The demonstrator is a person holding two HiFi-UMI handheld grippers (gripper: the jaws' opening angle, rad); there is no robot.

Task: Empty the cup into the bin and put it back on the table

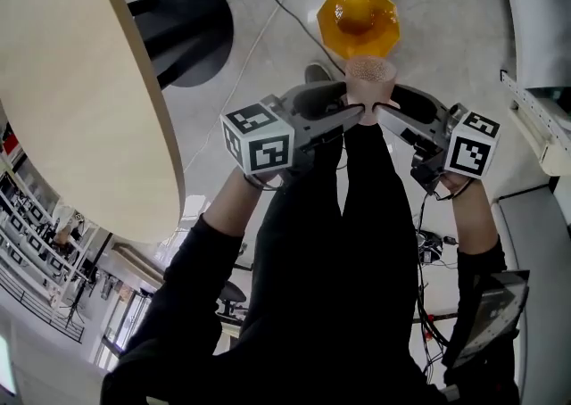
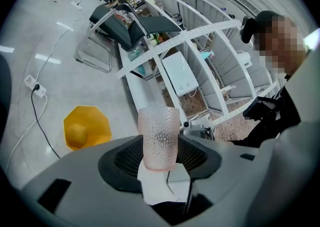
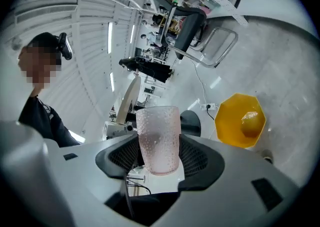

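The pink dimpled plastic cup stands upright, mouth up, with its axis vertical. The left gripper and the right gripper each clamp its lower wall from opposite sides. The yellow octagonal bin lies at 12 o'clock below it. The round beige table lies well apart at 9 o'clock, on the left gripper's side.

Cup: translucent pink, its wall pebbled with small raised dots. Beyond the cup, the bin is glossy yellow plastic on a smooth, faintly reflective grey floor. Left of the cup, the table top is matt, pale and smooth.
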